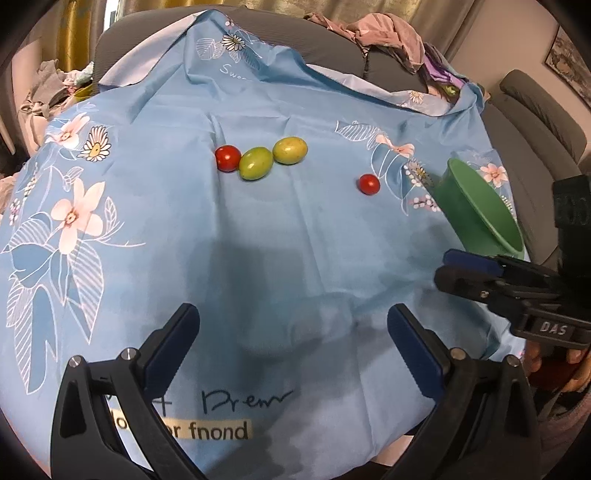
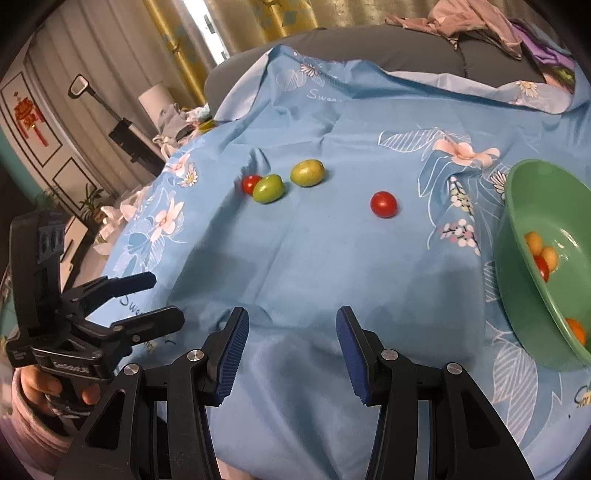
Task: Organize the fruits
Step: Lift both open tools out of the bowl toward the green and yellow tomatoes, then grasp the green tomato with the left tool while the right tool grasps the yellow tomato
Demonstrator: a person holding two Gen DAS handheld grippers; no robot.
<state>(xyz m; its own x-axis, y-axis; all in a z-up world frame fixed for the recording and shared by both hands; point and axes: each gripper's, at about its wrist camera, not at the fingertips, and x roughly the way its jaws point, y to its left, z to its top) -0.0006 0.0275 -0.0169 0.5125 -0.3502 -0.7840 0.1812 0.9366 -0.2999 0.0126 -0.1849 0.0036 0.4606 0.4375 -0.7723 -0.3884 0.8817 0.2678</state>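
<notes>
**Supervisor:** How far along are we with the fruit?

**Operator:** Partway, I'd judge. The green bowl [image 2: 517, 206] at the right edge of the cloth already has a few pieces in it: I can see small orange-yellow ones, a red one and an orange one lower down. Four are still out on the cloth: a red cherry tomato [image 1: 228, 158] touching a green fruit [image 1: 256, 163], a yellower green fruit [image 1: 290, 150] just beside that one, and a lone cherry tomato [image 1: 369, 184] off on its own, between the cluster and the bowl.

**Supervisor:** What are my grippers doing?

**Operator:** Both empty. The left gripper [image 1: 293, 345] has its fingers wide apart with only cloth between them. The right gripper [image 2: 291, 354] has its fingers apart too, narrower, nothing held. Both hang over the near part of the cloth, well short of the fruit.

**Supervisor:** What's left, then?

**Operator:** By my reading, all four loose pieces go into the bowl. The lone tomato looks like the easy one for my right side. The touching pair may nudge each other when I go in.

**Supervisor:** Surface and room?

**Operator:** A light blue flowered cloth [image 1: 303, 240], creased, with printed lettering, draped over something rounded, so round fruit could roll. Behind it are a grey sofa [image 2: 369, 48] with crumpled clothes [image 1: 384, 37] on it, gold curtains [image 2: 258, 26], and a red hanging ornament [image 2: 29, 118] on the wall at the left.
</notes>
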